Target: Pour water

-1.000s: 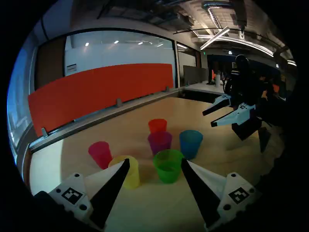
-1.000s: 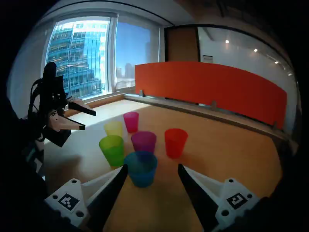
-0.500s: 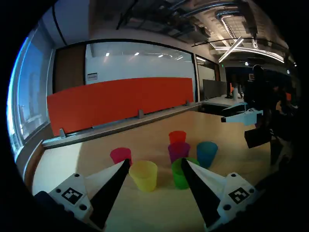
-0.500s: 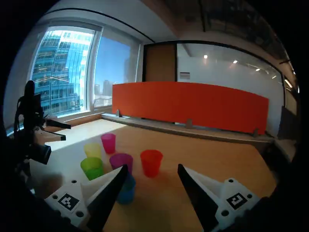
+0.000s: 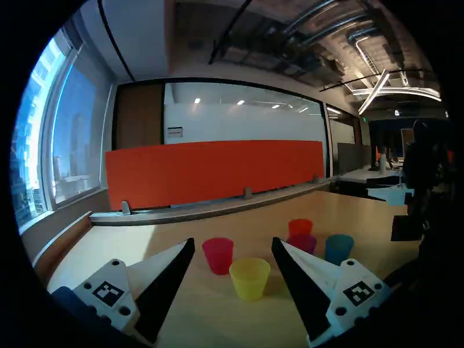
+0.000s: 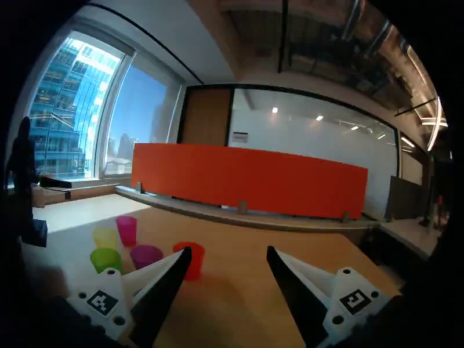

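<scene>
Several coloured plastic cups stand clustered on the wooden table [image 5: 174, 232]. In the left gripper view, a yellow cup [image 5: 249, 279] and a pink cup [image 5: 218, 254] sit low between the fingers of my open left gripper [image 5: 232, 242]. An orange cup [image 5: 300, 226], a purple cup [image 5: 305, 242] and a blue cup [image 5: 339, 248] lie to the right. The right gripper [image 5: 397, 196] hovers at the far right. In the right gripper view, my right gripper [image 6: 227, 250] is open over bare table. Left of it stand the orange cup [image 6: 195, 259], purple cup [image 6: 145, 254], green cup [image 6: 106, 259], yellow cup [image 6: 105, 237] and pink cup [image 6: 126, 229].
A long orange divider panel [image 5: 214, 171] on a grey rail borders the table's far edge. Tall windows [image 6: 64, 127] lie beyond the table's left side. The left gripper [image 6: 32, 191] shows as a dark shape at the far left. Bare tabletop [image 6: 278, 249] stretches right of the cups.
Both grippers have drawn back and tilted up, so the cups sit lower and smaller. The left view has swung from the green cup to the yellow one. The blue cup has left the right view.
</scene>
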`<state>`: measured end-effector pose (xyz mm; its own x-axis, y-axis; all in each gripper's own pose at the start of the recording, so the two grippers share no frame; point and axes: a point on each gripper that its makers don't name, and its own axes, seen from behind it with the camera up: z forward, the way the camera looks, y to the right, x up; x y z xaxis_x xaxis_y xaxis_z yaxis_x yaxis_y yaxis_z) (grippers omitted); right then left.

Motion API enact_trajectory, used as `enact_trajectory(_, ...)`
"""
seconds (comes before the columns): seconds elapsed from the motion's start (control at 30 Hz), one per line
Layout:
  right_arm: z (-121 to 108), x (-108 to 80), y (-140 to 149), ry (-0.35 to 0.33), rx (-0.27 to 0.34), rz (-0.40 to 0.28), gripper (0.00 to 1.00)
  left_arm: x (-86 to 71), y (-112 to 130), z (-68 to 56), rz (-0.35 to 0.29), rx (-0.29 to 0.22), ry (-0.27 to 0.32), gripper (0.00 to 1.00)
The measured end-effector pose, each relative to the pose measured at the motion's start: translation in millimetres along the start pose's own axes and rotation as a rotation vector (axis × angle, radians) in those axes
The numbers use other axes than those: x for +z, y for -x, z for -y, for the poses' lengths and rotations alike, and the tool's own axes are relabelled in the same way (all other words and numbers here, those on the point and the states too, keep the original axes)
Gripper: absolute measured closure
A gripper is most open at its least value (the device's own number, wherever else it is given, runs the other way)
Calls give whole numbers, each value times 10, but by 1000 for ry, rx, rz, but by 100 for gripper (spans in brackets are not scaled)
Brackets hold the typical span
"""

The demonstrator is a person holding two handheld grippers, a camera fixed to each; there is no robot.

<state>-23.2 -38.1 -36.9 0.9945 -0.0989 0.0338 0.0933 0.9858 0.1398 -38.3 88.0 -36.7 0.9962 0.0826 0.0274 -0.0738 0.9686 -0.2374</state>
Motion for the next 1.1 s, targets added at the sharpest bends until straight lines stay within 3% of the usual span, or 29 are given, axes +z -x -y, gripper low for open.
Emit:
enact_trajectory(0.3, -167, 11, -53, 115, 20, -45, 0, -50, -53, 221, -53, -39, -105, 1)
enact_trajectory(0.57, -268, 9, -95, 189, 44, -76, 0, -65, -76, 342, -90, -55, -158, 1)
enact_trajectory(1.1, -225, 62, -101, 197, 73, -74, 0, -37, -16, 571, -104, 13, -270, 1)
